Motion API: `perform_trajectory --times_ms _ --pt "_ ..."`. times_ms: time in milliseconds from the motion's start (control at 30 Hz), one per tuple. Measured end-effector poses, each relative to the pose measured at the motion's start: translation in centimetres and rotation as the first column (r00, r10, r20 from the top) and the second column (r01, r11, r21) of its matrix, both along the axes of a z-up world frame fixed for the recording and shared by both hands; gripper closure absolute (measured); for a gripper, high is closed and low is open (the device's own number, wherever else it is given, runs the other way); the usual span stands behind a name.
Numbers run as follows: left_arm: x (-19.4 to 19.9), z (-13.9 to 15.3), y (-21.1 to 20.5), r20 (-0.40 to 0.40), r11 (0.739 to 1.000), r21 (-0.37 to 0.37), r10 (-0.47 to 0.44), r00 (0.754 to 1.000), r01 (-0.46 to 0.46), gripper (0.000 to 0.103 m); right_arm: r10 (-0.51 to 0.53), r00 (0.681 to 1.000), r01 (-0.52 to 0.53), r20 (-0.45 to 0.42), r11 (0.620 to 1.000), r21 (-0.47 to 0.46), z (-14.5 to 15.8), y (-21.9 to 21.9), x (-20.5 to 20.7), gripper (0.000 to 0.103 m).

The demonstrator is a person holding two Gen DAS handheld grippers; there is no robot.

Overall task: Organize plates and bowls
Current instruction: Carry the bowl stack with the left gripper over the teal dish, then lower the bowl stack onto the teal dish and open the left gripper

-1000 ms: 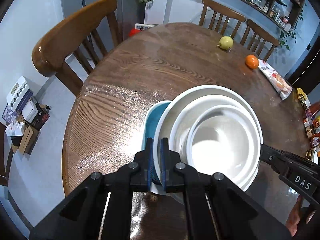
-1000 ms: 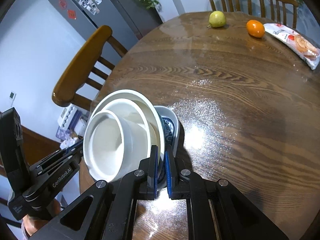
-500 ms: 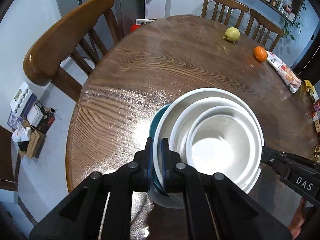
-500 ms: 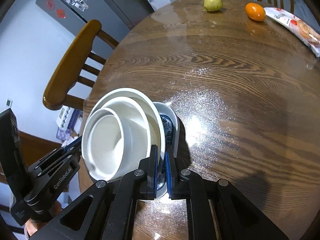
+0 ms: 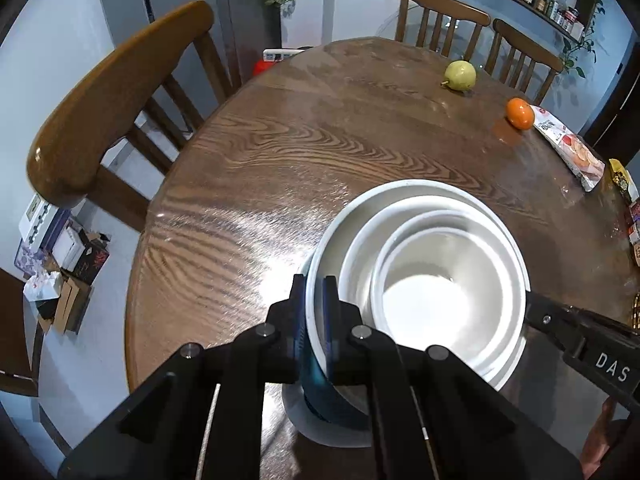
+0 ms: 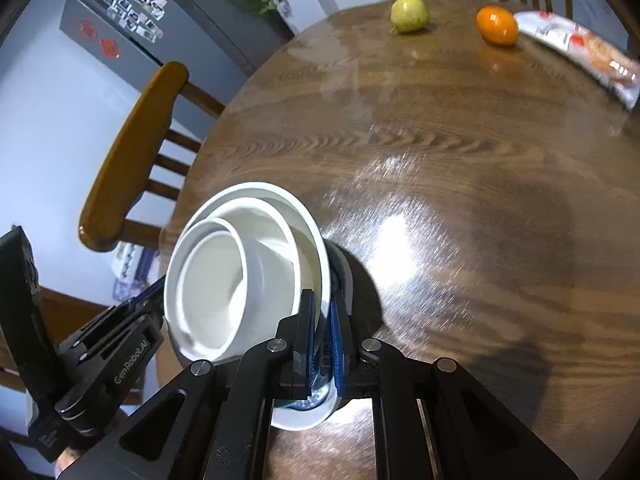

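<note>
Gripping opposite sides of one stack, both tools hold nested dishes over the near part of a round wooden table (image 5: 280, 152). The left tool (image 5: 315, 320) has its jaws pressed onto the rim at the stack's left side, blue pads on either side of the edge. The right tool (image 6: 322, 336) pinches the rim on the opposite side in the same way, its pads close together with the dish edge between them.

The stack is made of a wide white plate (image 5: 400, 196), a white bowl (image 5: 360, 248) sitting inside it, and a smaller white bowl (image 5: 424, 304) nested inside that. Under the plate is a dish with a blue inside (image 6: 326, 400), only partly visible in both views; its white underside shows beneath the left tool. Whether the stack rests on the table or is just above it cannot be told.

Far across the table lie a yellow-green pear (image 5: 461, 75), an orange (image 5: 519, 113) and, just beside the orange, a snack packet (image 5: 572, 152). A wooden chair (image 5: 112, 104) stands at the table's left edge, and two more chairs (image 5: 440, 20) stand at the far side. A grey fridge (image 6: 132, 28) with photos stuck to it is against the wall.
</note>
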State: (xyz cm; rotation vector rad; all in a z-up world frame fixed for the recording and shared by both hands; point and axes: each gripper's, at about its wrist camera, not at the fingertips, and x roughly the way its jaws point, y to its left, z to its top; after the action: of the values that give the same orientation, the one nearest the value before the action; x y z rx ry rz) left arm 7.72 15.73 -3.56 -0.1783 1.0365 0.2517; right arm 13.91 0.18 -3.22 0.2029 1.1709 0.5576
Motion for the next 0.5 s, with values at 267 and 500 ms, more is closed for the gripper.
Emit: perform_trajectory --times_ms 267,500 --pt "3.0 0.0 -1.8 0.017 0.999 -0.007 -0.034 0.999 0.034 0.100 -0.067 0.998 0.067 0.021 0.998 -0.008 0.3 -2.1 2.1 0.092" --pt "3.7 0.0 -2.3 0.025 0.999 0.012 -0.045 0.999 0.045 0.100 -0.076 0.996 0.078 0.054 0.996 -0.036 0.6 -2.4 2.8 0.092"
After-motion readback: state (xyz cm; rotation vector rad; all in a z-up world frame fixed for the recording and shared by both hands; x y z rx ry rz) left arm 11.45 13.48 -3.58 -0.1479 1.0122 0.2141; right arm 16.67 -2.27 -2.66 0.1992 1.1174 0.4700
